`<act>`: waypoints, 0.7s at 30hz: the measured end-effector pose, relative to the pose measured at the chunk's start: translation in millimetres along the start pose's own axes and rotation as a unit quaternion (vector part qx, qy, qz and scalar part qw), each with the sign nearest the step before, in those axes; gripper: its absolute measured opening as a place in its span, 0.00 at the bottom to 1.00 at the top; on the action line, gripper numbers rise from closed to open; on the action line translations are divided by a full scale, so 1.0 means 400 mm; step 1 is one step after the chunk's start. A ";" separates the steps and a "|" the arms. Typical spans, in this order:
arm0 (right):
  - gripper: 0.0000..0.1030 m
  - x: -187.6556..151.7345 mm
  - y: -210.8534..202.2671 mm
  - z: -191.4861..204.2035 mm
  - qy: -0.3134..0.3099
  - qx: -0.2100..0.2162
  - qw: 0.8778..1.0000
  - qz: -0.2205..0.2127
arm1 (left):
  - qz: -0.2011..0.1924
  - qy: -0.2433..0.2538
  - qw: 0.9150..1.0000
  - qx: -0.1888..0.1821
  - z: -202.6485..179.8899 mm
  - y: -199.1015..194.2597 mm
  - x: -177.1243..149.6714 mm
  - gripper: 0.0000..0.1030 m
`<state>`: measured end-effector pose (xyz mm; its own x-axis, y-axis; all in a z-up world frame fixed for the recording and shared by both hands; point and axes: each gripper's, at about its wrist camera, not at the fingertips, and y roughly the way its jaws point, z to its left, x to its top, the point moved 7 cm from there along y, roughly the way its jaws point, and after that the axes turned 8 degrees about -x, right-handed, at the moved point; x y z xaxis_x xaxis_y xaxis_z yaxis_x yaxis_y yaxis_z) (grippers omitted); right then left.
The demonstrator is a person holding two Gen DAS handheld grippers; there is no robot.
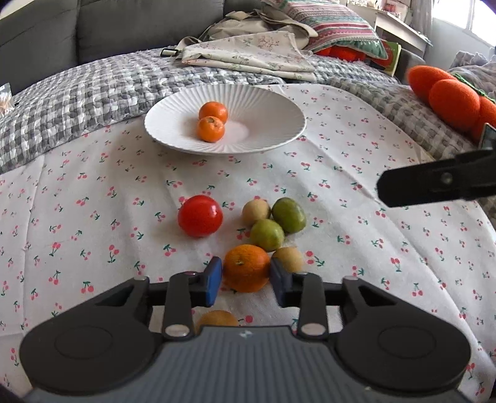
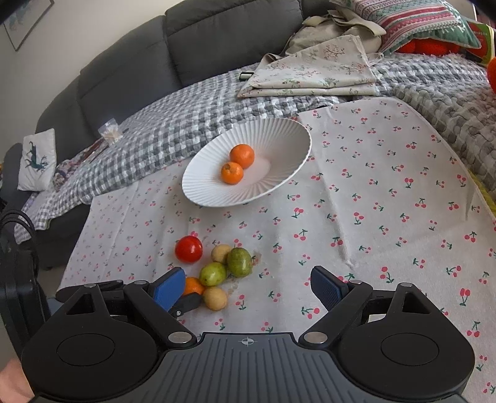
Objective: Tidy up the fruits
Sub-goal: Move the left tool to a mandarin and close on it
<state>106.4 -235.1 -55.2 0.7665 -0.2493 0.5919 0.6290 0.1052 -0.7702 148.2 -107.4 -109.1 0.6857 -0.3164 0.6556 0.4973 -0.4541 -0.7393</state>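
A white ribbed plate (image 1: 272, 124) (image 2: 288, 139) on the cherry-print cloth holds two mandarins (image 1: 211, 121) (image 2: 237, 164). Nearer lie a red tomato (image 1: 200, 215) (image 2: 188, 249), two green fruits (image 1: 279, 226) (image 2: 226, 268) and two pale round fruits (image 1: 256, 211) (image 2: 215, 298). My left gripper (image 1: 246, 277) has its blue pads on both sides of an orange (image 1: 246, 268) (image 2: 192, 285) resting on the cloth, touching it. Another orange fruit (image 1: 217, 318) shows under the left gripper. My right gripper (image 2: 248, 288) is open and empty, right of the fruit pile; one of its fingers (image 1: 434, 183) shows in the left wrist view.
The cloth (image 1: 341, 248) lies on a grey checked blanket (image 1: 77, 99) over a dark sofa (image 2: 217, 34). Folded floral fabric (image 1: 248, 55), a striped pillow (image 1: 334, 24) and orange plush balls (image 1: 446, 93) lie behind and to the right.
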 end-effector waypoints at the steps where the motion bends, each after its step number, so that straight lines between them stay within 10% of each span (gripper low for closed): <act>1: 0.87 0.000 0.001 0.001 0.000 0.000 1.000 0.000 | -0.001 0.004 1.000 0.002 -0.002 0.005 0.000 0.35; 8: 0.87 -0.001 0.009 0.003 -0.002 0.001 1.000 0.003 | 0.001 0.009 1.000 0.009 -0.010 0.003 0.001 0.30; 21: 0.87 0.011 0.027 0.015 -0.008 0.009 1.000 -0.004 | -0.048 -0.129 0.989 0.050 0.151 -0.151 0.048 0.30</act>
<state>117.5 -229.2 -59.4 0.7637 -0.2345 0.6014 0.6368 0.1208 -0.7615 163.4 -36.0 -61.0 0.7390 -0.0464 0.6721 0.6084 -0.3824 -0.6954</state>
